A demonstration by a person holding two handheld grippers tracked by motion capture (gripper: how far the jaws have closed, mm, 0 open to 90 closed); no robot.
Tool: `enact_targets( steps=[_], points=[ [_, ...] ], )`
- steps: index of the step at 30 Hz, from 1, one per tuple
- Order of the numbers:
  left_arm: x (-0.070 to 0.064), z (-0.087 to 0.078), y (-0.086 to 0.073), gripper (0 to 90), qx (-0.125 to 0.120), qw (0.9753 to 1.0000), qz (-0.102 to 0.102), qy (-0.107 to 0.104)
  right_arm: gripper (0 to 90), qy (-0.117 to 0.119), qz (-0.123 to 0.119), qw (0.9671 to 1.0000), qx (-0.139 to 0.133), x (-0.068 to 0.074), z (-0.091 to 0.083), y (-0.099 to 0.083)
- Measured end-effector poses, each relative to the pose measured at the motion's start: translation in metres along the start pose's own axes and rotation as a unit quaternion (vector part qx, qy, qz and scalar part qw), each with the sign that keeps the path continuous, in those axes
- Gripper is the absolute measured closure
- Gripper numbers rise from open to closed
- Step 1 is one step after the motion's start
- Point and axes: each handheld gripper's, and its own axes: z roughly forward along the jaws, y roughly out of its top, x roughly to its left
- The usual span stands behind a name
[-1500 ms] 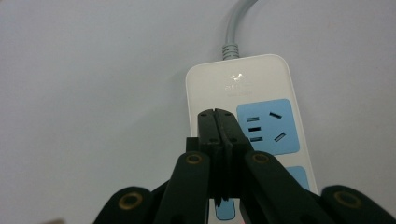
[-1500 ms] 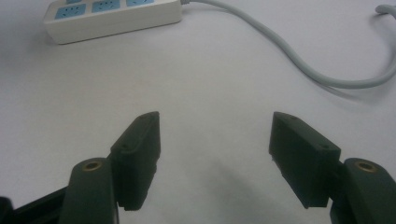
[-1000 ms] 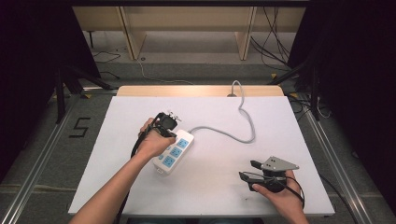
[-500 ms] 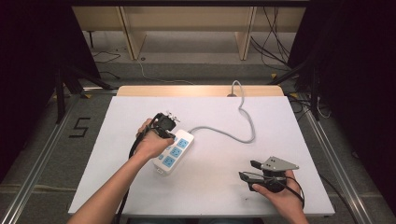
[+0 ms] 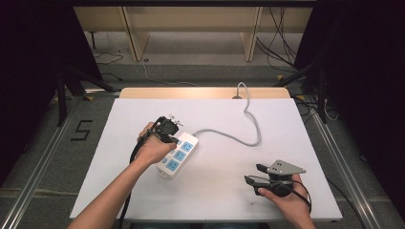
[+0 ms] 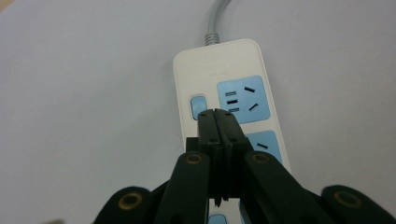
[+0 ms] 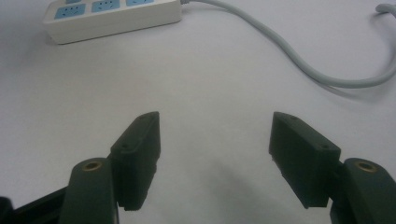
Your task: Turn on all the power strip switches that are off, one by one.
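**Left jaws pressed together, right jaws spread**

The left forearm (image 5: 112, 191) reaches in from the tabletop's near-left corner toward its middle. The left hand (image 5: 153, 148) holds the left gripper (image 6: 215, 114) tilted downward, its two black jaws closed flat against each other. The right hand (image 5: 286, 202) rests near the near-right corner, holding the right gripper (image 7: 215, 140) low and pointed leftward, jaws set wide apart with nothing between them.

White power strip (image 5: 177, 154) with sky-blue socket faces and a blue switch (image 6: 198, 107), trailing a pale grey cable (image 5: 248, 125). Black left gripper (image 6: 215, 115); black right gripper (image 7: 215, 154) under its grey plate. White table (image 5: 224, 191), tan wood along the far edge.
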Motion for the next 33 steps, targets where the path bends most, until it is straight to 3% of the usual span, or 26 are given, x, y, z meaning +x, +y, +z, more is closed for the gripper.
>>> enact_targets(
  steps=[33],
  points=[
    [0.0,-0.014,-0.015,89.5,-0.003,1.0,-0.005,-0.008,34.9,0.0,0.0,1.0,0.001,0.0,0.0,0.0]
  ],
)
